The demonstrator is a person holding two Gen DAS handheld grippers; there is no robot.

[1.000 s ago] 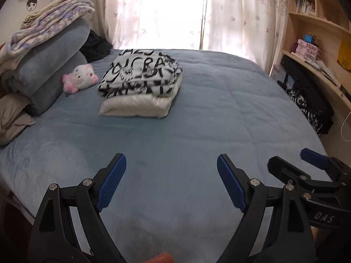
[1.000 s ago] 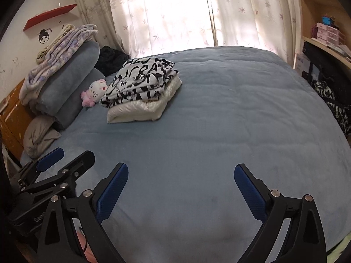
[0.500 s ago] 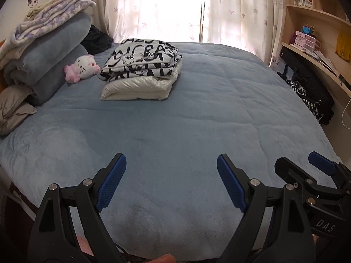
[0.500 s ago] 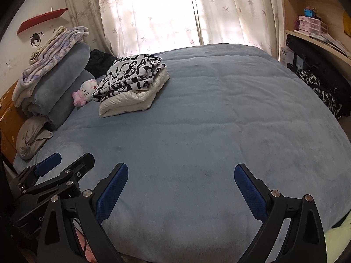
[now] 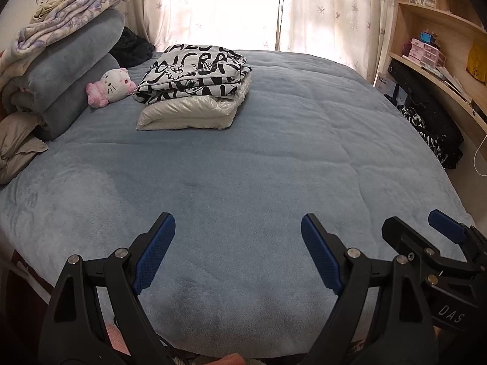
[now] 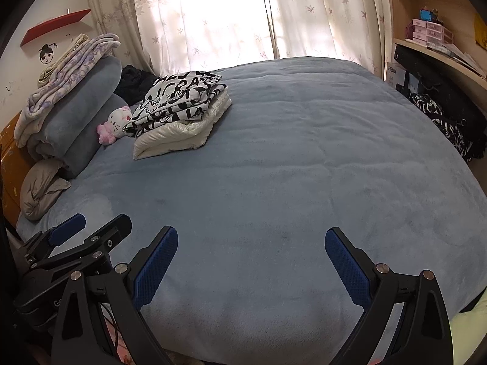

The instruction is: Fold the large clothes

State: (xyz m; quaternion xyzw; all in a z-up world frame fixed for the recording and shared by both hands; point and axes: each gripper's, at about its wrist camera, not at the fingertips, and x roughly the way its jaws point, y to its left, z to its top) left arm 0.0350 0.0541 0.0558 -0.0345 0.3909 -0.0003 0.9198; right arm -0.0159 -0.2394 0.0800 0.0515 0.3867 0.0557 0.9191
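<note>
At the near edge of the bed (image 5: pixel 243 164), both tools hover side by side above the blue fleece cover, nothing between their pads. Left gripper (image 5: pixel 237 252): jaws spread wide, blue pads well apart, holding nothing. Right gripper (image 6: pixel 251 266): likewise wide open and empty; in the left wrist view it shows at the lower right corner (image 5: pixel 432 243), just beside the left tool. Folded clothes sit far up the bed toward the head end, well apart from both tools: a black-and-white lettered garment (image 5: pixel 194 74) folded flat on top of a folded white puffy garment (image 5: pixel 188 112), the two forming one neat stack. Same stack in the right wrist view, printed piece (image 6: pixel 179 102) over white piece (image 6: pixel 176 135). Just beside the stack, on its left, a pink-and-white plush cat (image 5: pixel 111 86) lies against rolled grey-blue blankets (image 5: pixel 70 70), with a lilac patterned blanket (image 5: pixel 67 27) draped on top. Black-and-white patterned clothing (image 5: pixel 426 133) hangs off the right side by the wooden shelving (image 5: pixel 438 30). Backlit floral curtains (image 5: pixel 243 6) behind the bed.
</note>
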